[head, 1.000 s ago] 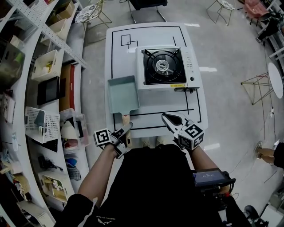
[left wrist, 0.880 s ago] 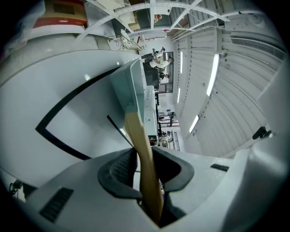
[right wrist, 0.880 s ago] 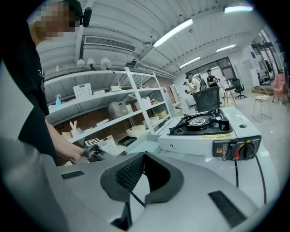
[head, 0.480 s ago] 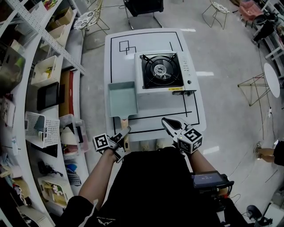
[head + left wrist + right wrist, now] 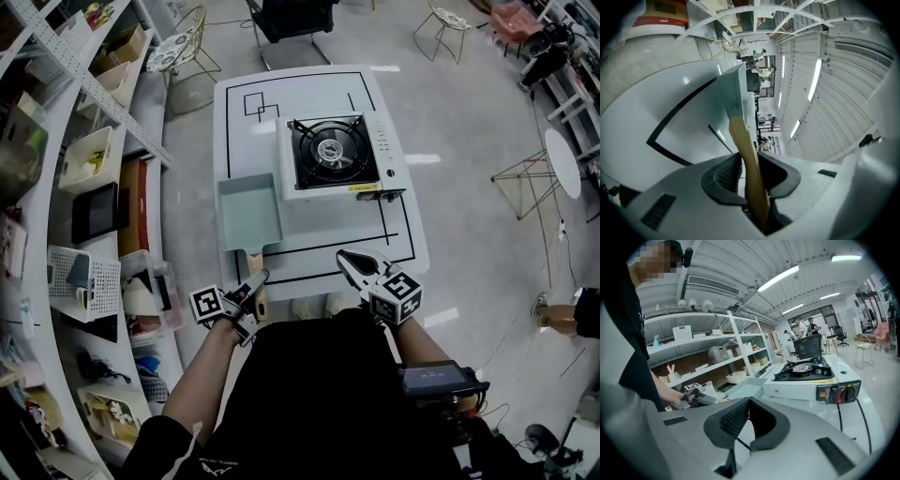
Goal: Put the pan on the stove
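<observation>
The change lies in the head view's framing, not in how things lie on the table [image 5: 319, 220]. The table now sits lower and slightly further left in the picture, and the pan [image 5: 249, 208] and the stove [image 5: 333, 155] come with it. A wider strip of floor [image 5: 403, 47] shows beyond the table's far edge. The black chair [image 5: 292, 17] past that edge shows more of its legs, and the wire chair [image 5: 178, 42] off the far left corner is more fully in view. The left gripper [image 5: 261, 277] and the right gripper [image 5: 345, 255] at the near edge drop by about the same amount.
</observation>
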